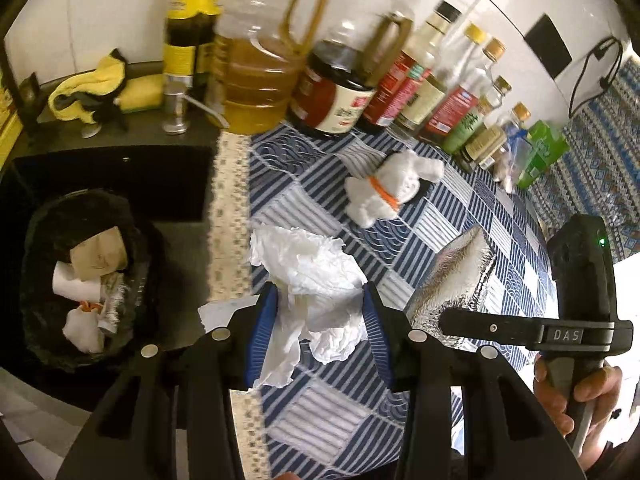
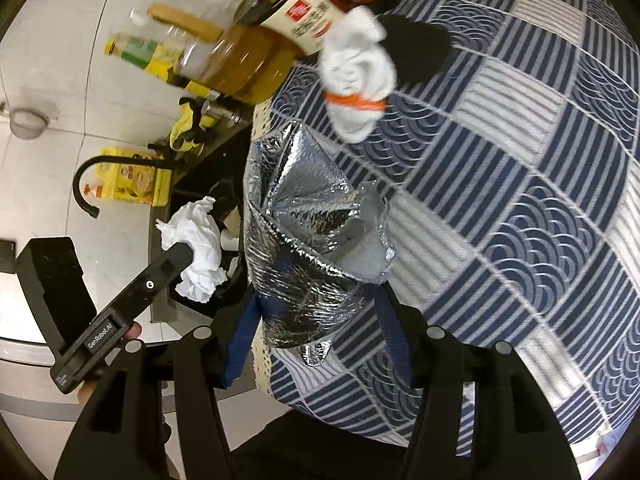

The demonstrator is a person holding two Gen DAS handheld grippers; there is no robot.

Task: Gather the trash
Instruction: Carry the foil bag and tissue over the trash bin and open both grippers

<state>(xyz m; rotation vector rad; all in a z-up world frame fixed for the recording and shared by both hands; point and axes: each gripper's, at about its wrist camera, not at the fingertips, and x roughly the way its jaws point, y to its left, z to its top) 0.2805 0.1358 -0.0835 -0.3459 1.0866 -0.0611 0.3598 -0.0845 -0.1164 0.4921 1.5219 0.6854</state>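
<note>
Left gripper [image 1: 320, 320]: nearest the left wrist camera, at 6 o'clock in its view; blue pads clenched on a crumpled white tissue [image 1: 316, 280], which bulges up and hangs down between them.
Tissue seen from the right wrist: white wad [image 2: 198, 248] at 9 o'clock, pinched at the tip of the left gripper [image 2: 180, 254], above the dark sink edge.
Right gripper [image 2: 320, 304]: jaws closed on a crinkled silver foil bag [image 2: 308, 240], whose open mouth faces 3 o'clock; blue pads press its lower sides.
Foil bag seen from the left wrist: silver sheet [image 1: 452, 276] at 4 o'clock, held at the tip of the right gripper [image 1: 444, 316]; a hand [image 1: 568, 392] wraps the handle at 4 o'clock.
Trash bin [image 1: 44, 216]: black-lined, at 9 o'clock in the left view, below counter level; brown paper, white scraps and foil lie inside.
White cloth bundle [image 1: 392, 188]: tied with an orange band, lying on the tablecloth at 1 o'clock; in the right view [image 2: 356, 76] at 12 o'clock, beyond the foil bag.
Tablecloth [image 1: 440, 216]: blue and white patchwork with a lace edge.
Bottles [image 1: 256, 76]: oil and sauce bottles in a row along the wall, from 11 to 2 o'clock.
Yellow cloth [image 1: 92, 84]: bunched on the dark counter at 10 o'clock.
</note>
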